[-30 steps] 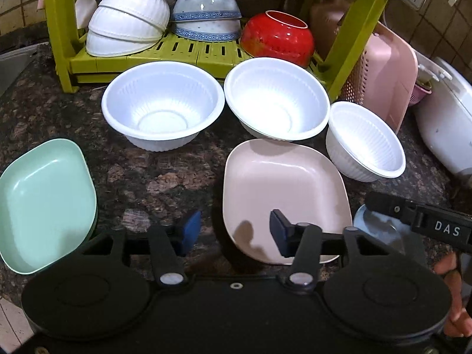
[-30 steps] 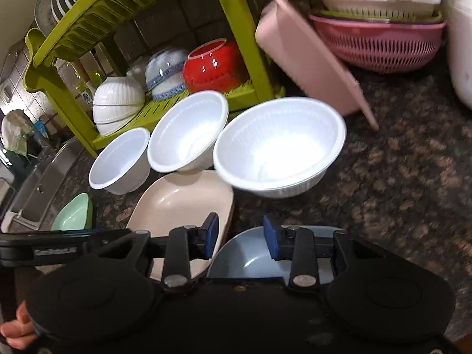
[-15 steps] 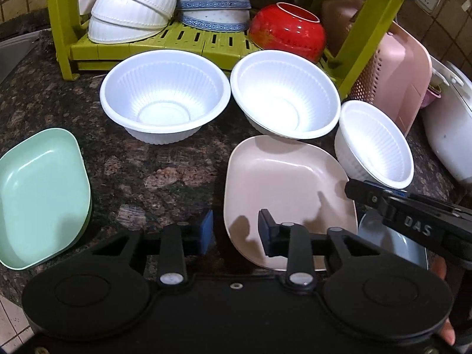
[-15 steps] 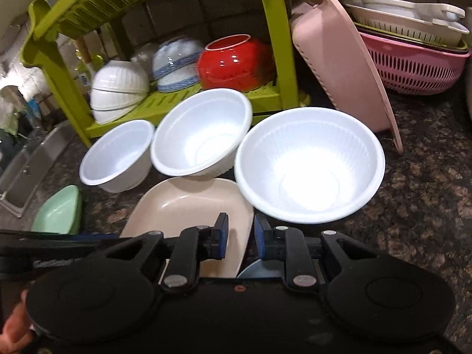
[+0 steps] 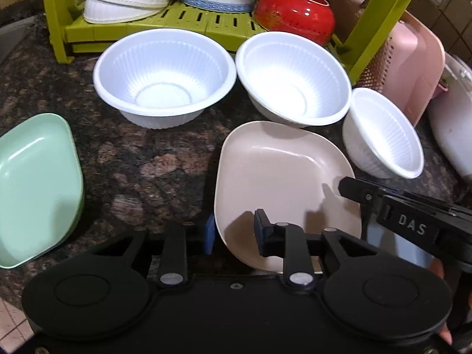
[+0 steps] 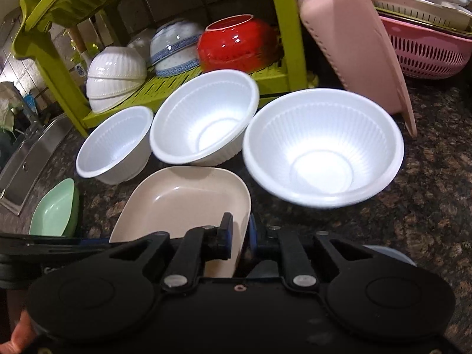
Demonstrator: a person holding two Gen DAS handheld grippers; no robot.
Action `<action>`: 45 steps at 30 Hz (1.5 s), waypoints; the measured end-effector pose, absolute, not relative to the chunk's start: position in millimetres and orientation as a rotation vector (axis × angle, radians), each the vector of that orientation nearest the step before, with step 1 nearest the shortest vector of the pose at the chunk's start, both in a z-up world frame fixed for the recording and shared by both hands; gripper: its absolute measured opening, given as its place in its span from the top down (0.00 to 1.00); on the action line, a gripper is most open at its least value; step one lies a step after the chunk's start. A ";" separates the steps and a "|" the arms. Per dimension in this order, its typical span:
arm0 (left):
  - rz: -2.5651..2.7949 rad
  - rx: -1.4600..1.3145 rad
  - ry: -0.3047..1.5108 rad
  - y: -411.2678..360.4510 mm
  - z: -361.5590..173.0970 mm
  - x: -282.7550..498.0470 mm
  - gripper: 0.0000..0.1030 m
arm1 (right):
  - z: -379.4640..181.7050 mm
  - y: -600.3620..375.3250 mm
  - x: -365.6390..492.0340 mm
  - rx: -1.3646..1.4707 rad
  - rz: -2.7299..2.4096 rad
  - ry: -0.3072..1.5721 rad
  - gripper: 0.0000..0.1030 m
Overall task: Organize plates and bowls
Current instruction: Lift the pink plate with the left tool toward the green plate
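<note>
A beige square plate lies on the dark stone counter in front of three white ribbed bowls: left, middle and small right. My left gripper is open and straddles the plate's near-left rim, one finger outside and one inside. My right gripper is shut on the same beige plate at its right rim. A blue plate shows just under and right of that gripper. A green plate lies at the far left.
A lime-green dish rack behind the bowls holds a red bowl, a blue-patterned bowl and stacked white bowls. A pink board leans on it, with a pink basket behind. A sink is at the left.
The right gripper moved left from over the blue plate onto the beige plate's right rim and closed. The left gripper's fingers narrowed around the plate's left rim as it moved forward.
</note>
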State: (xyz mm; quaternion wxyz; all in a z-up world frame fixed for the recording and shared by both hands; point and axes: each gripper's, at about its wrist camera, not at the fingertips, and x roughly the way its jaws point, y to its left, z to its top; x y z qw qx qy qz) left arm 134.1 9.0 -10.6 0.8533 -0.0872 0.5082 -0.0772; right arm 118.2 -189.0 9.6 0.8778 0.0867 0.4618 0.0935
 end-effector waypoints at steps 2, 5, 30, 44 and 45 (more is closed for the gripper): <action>-0.141 -0.164 1.064 10.9 -10.8 131.4 0.67 | 11.2 -185.7 114.2 0.176 0.219 0.971 0.87; -0.130 -0.150 1.063 17.6 -10.3 127.5 0.67 | 12.6 -181.9 107.6 0.176 0.256 0.987 0.87; -0.155 -0.141 1.033 26.1 -7.6 114.4 0.68 | 18.7 -167.9 108.1 0.126 0.227 0.925 0.85; -0.147 -0.164 0.948 46.2 18.1 91.6 0.68 | 43.0 -157.4 86.5 0.134 0.261 0.888 0.85; -0.146 -0.167 0.946 47.8 18.6 90.5 0.68 | 44.8 -156.3 85.5 0.134 0.264 0.883 0.85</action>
